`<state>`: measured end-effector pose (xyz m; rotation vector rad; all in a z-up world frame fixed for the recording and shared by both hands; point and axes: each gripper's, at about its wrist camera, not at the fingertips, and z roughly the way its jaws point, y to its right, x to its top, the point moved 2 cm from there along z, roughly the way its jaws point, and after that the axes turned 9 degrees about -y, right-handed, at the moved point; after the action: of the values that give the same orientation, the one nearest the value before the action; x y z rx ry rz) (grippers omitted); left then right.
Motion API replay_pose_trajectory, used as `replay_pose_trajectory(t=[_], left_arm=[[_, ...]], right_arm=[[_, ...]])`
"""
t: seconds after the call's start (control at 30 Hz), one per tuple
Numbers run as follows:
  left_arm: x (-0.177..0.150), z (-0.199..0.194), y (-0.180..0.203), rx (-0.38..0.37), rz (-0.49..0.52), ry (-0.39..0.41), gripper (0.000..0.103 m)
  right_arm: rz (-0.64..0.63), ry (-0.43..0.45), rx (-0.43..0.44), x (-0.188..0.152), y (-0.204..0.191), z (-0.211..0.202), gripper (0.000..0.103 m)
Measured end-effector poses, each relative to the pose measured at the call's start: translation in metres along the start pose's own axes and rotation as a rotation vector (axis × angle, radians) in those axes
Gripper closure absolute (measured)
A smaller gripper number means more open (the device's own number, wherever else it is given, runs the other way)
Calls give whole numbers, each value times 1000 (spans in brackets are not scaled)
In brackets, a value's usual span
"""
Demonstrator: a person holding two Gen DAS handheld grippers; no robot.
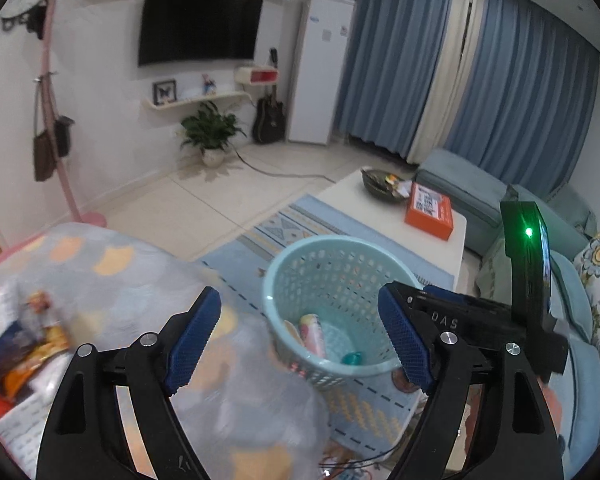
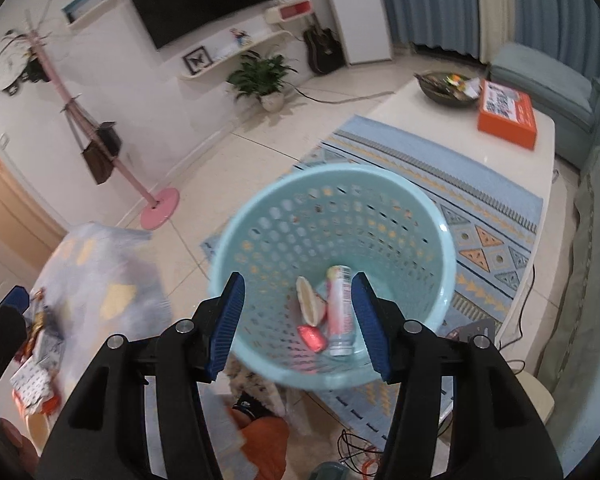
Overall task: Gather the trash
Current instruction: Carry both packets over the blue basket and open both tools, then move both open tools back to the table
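Living room floor, patterned rug, with the basket (image 2: 332, 240) sitting on it, holding a bottle (image 2: 340, 312), a pink wrapper (image 2: 311, 337) and a shell-like scrap. More wrappers lie on the bag (image 1: 112, 280) to the left. That stuff looks light and crinkly, so I'd pinch an edge. Left claw (image 1: 300, 344) is spread wide, right claw (image 2: 298, 326) about half open, both empty, touching nothing.

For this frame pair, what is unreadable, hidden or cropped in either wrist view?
- Left wrist view: the wrappers on the patterned bag are motion-blurred, so no print can be read.
- Left wrist view: the basket is partly hidden behind the left hand-held gripper, which hides part of its contents.
- Right wrist view: the orange item at the bottom edge is covered by the right hand-held gripper and can't be identified.
- Both views: the bowl contents are too small to make out.
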<state>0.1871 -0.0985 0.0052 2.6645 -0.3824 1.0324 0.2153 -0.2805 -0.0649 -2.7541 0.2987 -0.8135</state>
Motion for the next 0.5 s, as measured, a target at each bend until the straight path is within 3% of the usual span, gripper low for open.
replay_pose_trajectory(t=[0.23,0.5], left_arm=[[-30,-82,-38,89,-77,111,24],[-80,-142,-104,253,-195,122,22]], right_arm=[[-159,48,72,-22,-76,-38,50],[-357,62,160,-61,-165,-57,43]])
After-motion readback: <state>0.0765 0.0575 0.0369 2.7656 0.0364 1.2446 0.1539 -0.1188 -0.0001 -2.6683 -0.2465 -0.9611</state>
